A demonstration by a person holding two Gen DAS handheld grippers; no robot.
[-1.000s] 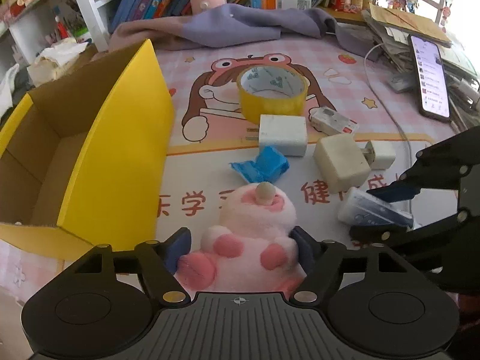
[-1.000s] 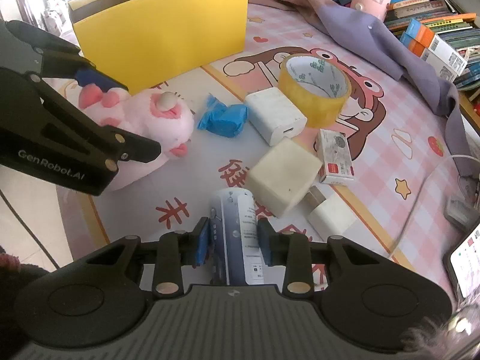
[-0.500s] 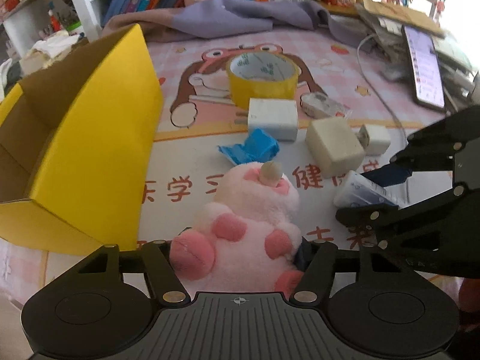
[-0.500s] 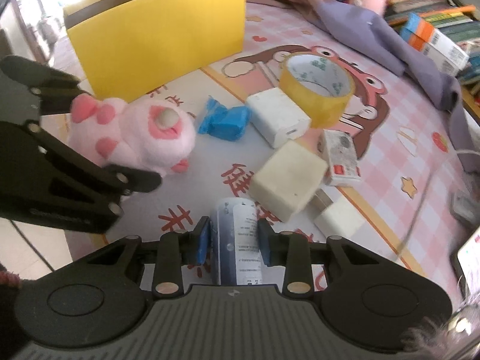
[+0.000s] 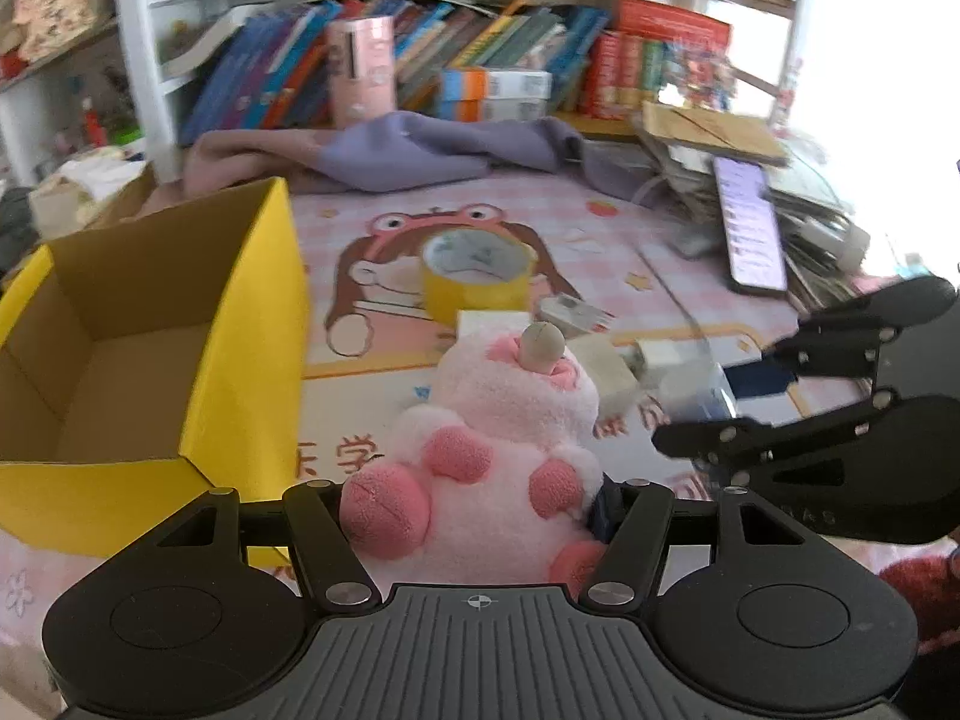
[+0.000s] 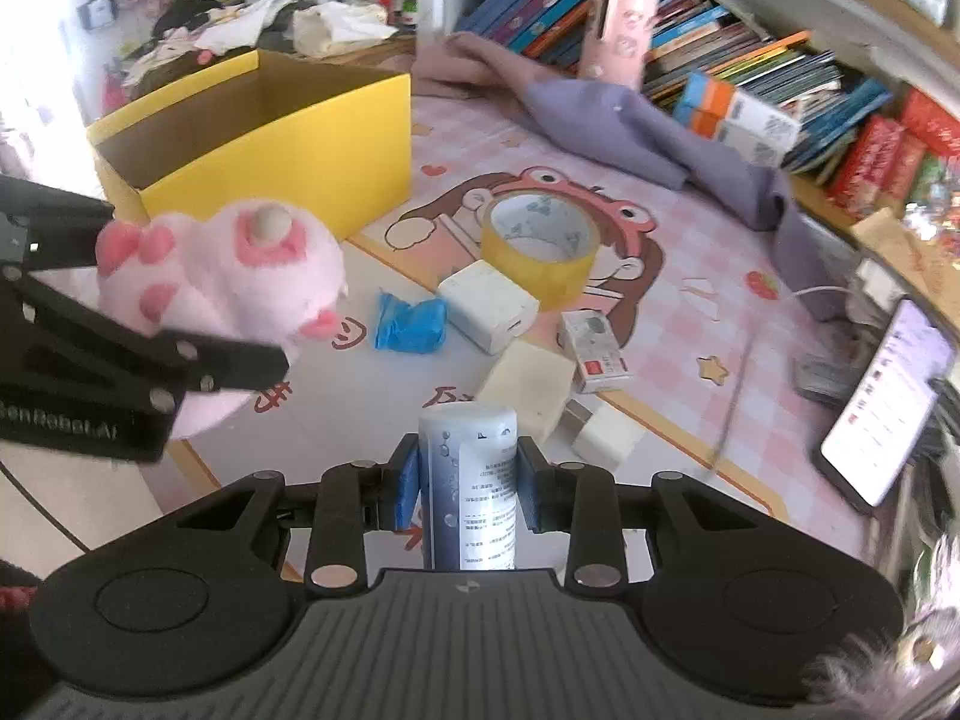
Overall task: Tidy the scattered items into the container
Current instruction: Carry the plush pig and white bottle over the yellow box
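Observation:
My left gripper [image 5: 474,504] is shut on a pink plush toy [image 5: 498,438] and holds it above the mat, right of the open yellow cardboard box [image 5: 252,324]. The plush also shows in the right wrist view [image 6: 222,264], in front of the box [image 6: 288,144]. My right gripper [image 6: 468,480] is shut on a white and blue cylindrical tube [image 6: 474,480], lifted off the mat. On the mat lie a yellow tape roll [image 6: 540,240], a white charger [image 6: 492,306], a blue wrapper [image 6: 411,324], a cream cube [image 6: 528,384], a small white plug [image 6: 606,432] and a small white box [image 6: 594,348].
A purple cloth [image 6: 630,126] lies at the back of the mat before a shelf of books [image 5: 510,54]. A lit phone [image 6: 888,396] rests on stacked papers at the right. A white cable [image 6: 738,384] runs across the mat's right side.
Both grippers have risen off the mat with their loads. The plush has been lifted and now sits higher, near the box's open side. The tube is raised too.

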